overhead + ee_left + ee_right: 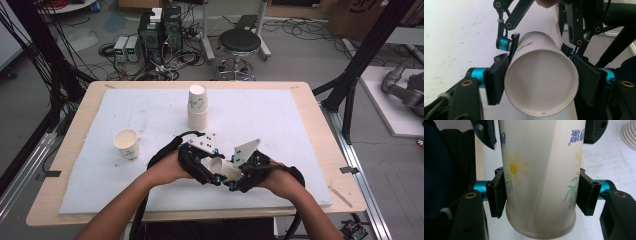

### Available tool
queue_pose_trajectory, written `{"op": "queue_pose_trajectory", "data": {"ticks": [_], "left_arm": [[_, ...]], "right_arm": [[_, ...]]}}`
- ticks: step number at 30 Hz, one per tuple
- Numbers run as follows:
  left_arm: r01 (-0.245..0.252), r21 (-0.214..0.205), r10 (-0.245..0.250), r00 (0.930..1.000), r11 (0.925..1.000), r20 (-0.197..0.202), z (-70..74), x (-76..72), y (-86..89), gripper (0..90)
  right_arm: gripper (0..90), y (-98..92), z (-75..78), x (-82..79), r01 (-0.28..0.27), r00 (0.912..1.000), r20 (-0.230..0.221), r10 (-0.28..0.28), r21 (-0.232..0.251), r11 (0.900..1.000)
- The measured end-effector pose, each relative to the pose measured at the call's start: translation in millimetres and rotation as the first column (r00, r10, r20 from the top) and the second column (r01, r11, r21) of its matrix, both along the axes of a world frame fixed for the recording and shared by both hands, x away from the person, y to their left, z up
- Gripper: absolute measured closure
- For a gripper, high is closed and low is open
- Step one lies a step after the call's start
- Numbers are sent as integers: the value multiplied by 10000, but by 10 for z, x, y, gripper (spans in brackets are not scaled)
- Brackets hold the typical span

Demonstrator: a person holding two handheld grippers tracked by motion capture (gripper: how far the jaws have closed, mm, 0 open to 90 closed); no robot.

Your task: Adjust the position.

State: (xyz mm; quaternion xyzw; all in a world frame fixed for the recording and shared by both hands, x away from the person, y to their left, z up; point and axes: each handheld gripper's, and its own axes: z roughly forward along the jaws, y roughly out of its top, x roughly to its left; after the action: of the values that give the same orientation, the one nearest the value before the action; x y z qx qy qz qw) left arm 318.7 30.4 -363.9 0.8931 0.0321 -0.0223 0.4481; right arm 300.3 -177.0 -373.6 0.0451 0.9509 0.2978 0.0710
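The paper cup [541,82] held between the two tools was matt off-white card, smooth, with a rolled rim and a printed yellow flower and blue lettering on its wall. The left gripper [541,82] and the right gripper [541,195] looked like matt black plastic, their pads [496,195] faintly grainy, with glossy anodised blue metal sleeves and brass-coloured bushings at the joints. Grey plates on top of them appeared flat and dull. The white mat [280,120] over the table [320,125] was rough, speckled and foam-like; the table's exposed edge was pale wood with a satin finish. The stacked cups [197,106] and the single cup [126,144] were the same matt paper.
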Motion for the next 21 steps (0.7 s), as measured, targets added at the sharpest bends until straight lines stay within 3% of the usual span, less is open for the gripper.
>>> {"op": "queue_pose_trajectory", "data": {"ticks": [8,10,11,13,18,21], "left_arm": [[223,123,-225,9997,9997,124,-30,3,-21,371],[73,-46,-73,9998,10000,209,-27,11,-8,372],[73,-46,-73,9998,10000,209,-27,11,-8,372],[-253,-491,257,9996,9985,72,-22,24,49,372],[-502,-1151,492,9987,9921,-115,-71,37,115,372],[-638,-1478,629,9980,9870,-108,-107,32,139,372]], "right_arm": [[327,11,-21,-14,-36,9999,-119,32,-269,9996],[245,-23,-23,-11,-59,10000,19,59,129,9999],[245,-23,-23,-11,-59,10000,19,59,129,9999],[207,-107,4,-12,343,9994,25,-346,878,9956],[205,-317,15,-35,754,9972,-196,-728,2494,9655],[205,-415,9,-62,1060,9944,-336,-1006,3300,9380]]}}
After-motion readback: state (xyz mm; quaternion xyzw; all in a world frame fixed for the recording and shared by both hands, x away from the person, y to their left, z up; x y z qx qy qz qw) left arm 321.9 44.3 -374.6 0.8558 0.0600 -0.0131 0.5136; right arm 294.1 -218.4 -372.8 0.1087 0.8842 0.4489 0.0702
